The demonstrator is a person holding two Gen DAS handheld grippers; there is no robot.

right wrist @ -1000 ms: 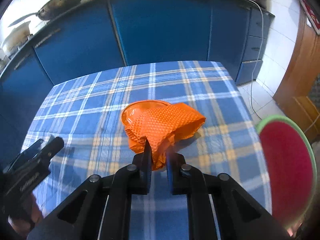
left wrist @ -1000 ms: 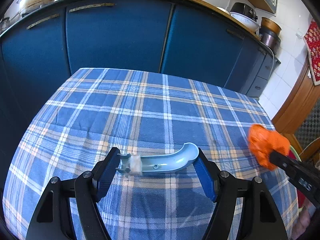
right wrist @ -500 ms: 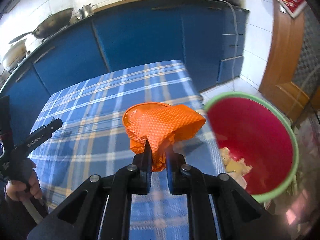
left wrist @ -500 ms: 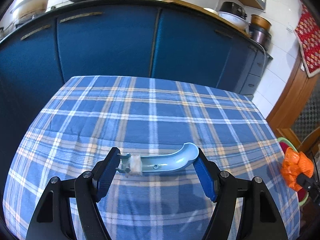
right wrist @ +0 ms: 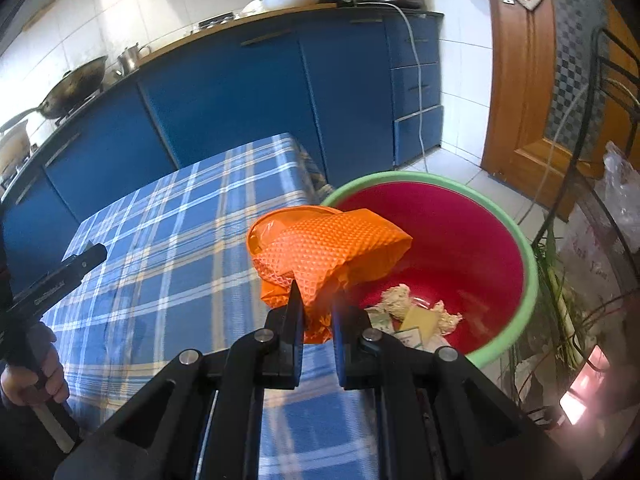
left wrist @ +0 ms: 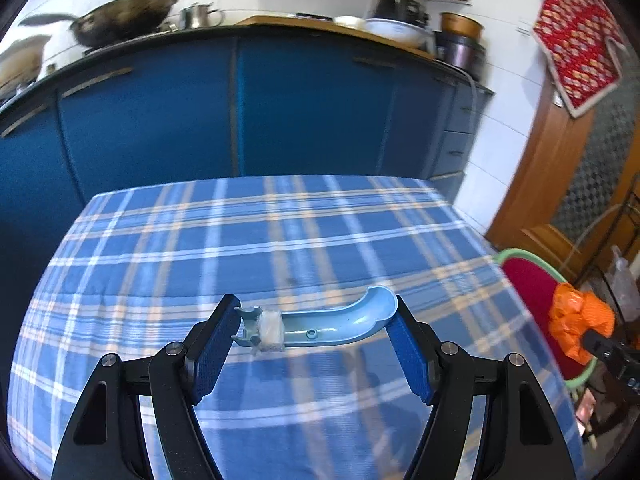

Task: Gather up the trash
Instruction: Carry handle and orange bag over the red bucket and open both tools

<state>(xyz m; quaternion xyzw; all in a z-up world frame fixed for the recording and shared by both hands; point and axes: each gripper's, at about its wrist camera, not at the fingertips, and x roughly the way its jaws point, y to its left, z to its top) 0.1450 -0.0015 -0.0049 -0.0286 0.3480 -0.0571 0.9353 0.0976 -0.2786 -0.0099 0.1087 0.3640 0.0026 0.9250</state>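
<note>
Right gripper (right wrist: 318, 312) jaws clenched on crumpled orange wrapper (right wrist: 320, 248), hanging at rim of red bin (right wrist: 500, 220), ready for drop; left gripper (left wrist: 316, 344) jaws clamping pale blue plastic piece (left wrist: 336, 322) lengthwise above checked surface (left wrist: 240, 240)

Blue kitchen cabinets (left wrist: 312, 112), white tiled wall (right wrist: 120, 12), wooden door (right wrist: 520, 80)

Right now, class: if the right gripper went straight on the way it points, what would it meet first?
Probably the red bin: the right gripper, shut on the orange wrapper, points down toward the bin's inside; depth is uncertain.
</note>
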